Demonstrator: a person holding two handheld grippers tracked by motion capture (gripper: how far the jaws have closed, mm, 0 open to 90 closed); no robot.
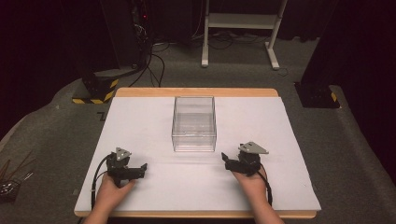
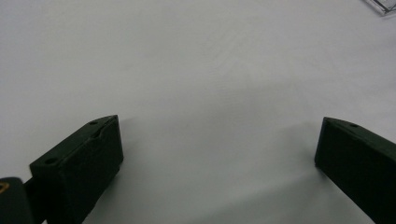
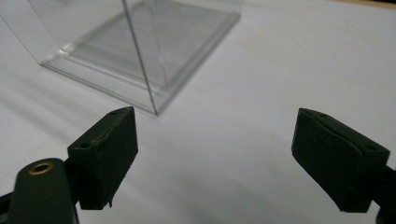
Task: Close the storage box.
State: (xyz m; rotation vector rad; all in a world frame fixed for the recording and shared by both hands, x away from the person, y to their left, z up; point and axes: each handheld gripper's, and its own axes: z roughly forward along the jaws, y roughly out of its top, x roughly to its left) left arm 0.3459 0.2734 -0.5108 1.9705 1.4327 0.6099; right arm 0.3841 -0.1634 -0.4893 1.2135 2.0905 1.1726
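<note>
A clear plastic box (image 1: pixel 194 123) stands empty in the middle of the white table sheet (image 1: pixel 140 116). My left gripper (image 1: pixel 140 169) rests low on the sheet at the front left, held by a hand, its jaws wide apart with nothing between them (image 2: pixel 219 140). My right gripper (image 1: pixel 226 159) sits at the front right, just below the box's near right corner, also open and empty (image 3: pixel 215 140). In the right gripper view the clear box (image 3: pixel 140 51) rises close ahead at upper left. A corner of the box (image 2: pixel 384 5) peeks in at the top right of the left gripper view.
The sheet lies on a wooden table (image 1: pixel 196 92) whose edge shows at the back. Beyond it are a grey carpeted floor, a white desk frame (image 1: pixel 240 28), cables and yellow-black striped stand bases (image 1: pixel 95 91). A dark base (image 1: pixel 317 95) stands at the right.
</note>
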